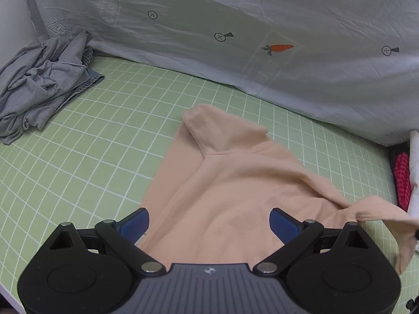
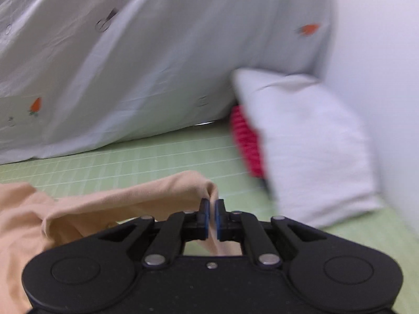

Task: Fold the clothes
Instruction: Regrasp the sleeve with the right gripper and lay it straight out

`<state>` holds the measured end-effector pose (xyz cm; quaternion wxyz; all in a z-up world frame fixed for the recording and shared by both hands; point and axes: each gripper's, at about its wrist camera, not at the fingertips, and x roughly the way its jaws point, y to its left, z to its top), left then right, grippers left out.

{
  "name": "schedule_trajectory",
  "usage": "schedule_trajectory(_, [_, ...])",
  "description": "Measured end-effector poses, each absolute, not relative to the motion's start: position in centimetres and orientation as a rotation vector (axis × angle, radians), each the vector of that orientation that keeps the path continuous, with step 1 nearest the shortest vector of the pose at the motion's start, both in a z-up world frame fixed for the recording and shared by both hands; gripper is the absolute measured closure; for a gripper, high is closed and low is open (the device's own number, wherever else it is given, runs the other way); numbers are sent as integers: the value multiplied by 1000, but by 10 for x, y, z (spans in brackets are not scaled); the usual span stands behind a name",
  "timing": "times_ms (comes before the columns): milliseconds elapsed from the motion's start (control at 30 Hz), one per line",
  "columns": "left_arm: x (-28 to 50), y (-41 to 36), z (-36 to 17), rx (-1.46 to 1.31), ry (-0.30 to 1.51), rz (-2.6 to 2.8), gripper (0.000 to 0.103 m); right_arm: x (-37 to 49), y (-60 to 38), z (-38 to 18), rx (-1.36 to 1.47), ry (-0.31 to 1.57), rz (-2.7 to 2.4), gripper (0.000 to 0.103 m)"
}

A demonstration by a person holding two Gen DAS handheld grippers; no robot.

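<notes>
Green grid mat (image 1: 110, 141) | shirt (image 1: 225, 183) flat at my 12 o'clock, long axis 11-to-5 | left claw (image 1: 209, 225) released above it | right claw (image 2: 212, 216) clenched on its sleeve (image 2: 162, 191)

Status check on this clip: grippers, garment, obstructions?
Left gripper open over peach shirt. Right gripper shut on its sleeve. Pillow close right.

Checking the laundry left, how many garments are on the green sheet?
2: the peach shirt in front of the grippers, and a crumpled grey garment far left. More may lie under the grey one.
</notes>
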<state>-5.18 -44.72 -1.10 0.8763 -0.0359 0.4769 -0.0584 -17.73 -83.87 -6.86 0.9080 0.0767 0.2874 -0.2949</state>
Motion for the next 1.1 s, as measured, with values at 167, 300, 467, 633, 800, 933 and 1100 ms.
schedule_trajectory(167, [-80,-439,-11,-67,1010,-119,5,-224,-827,-105,192,735,-618,98])
schedule_trajectory(300, [-99,-442,-16,-61,1027,-119,5,-247,-816,-131,247,847,-559,98])
schedule_trajectory(467, [-120,-454,-22,-67,1037,-123,5,-264,-822,-126,356,820,-519,67])
schedule_trajectory(633, [-132,-465,-25,-73,1039,-112,5,-270,-856,-111,569,707,-588,35])
schedule_trajectory(800, [-136,-472,-28,-96,1043,-89,5,-240,-891,-119,675,722,-649,21])
schedule_trajectory(933, [-135,-475,-25,-97,1025,-65,5,-222,-909,-140,767,802,-723,20])
schedule_trajectory(1100, [-133,-472,-18,-113,1003,-23,5,-210,-911,-142,737,800,-711,41])
